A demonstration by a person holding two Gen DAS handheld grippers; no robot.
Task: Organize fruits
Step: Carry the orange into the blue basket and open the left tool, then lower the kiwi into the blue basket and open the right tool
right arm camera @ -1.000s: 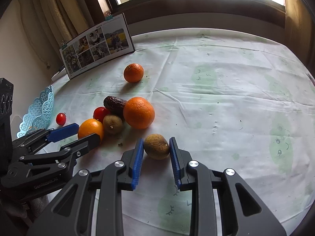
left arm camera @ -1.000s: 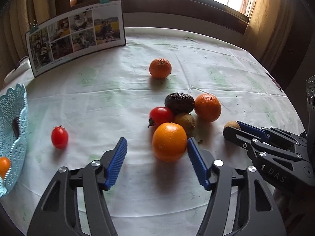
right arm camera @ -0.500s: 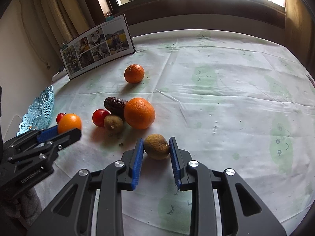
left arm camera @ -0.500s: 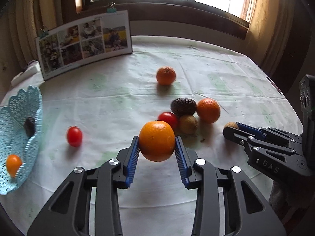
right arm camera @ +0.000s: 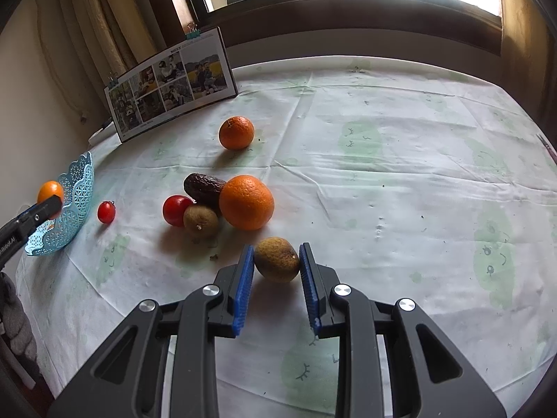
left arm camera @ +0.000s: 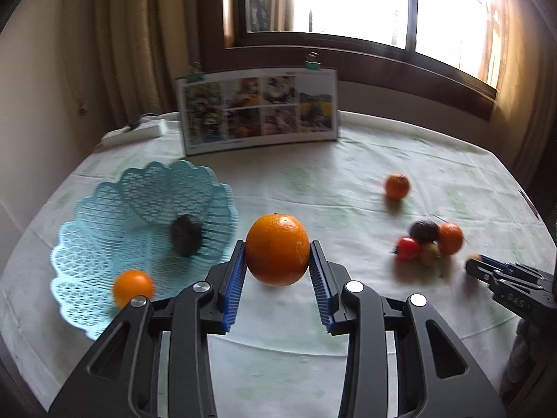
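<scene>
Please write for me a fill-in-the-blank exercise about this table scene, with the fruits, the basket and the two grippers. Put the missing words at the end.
1. The left gripper is shut on an ____.
2. The right gripper has a brown kiwi between its ____ pads.
3. The light blue basket already holds a dark fruit and a small ____ fruit.
4. The photo board stands at the table's far edge, held by binder ____.

Missing words: orange; blue; orange; clips

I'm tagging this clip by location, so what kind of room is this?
Probably a home dining or living room: a round table under a printed cloth, a curtained window behind it, and a clipped photo sheet propped up near a blue fruit basket.
</scene>
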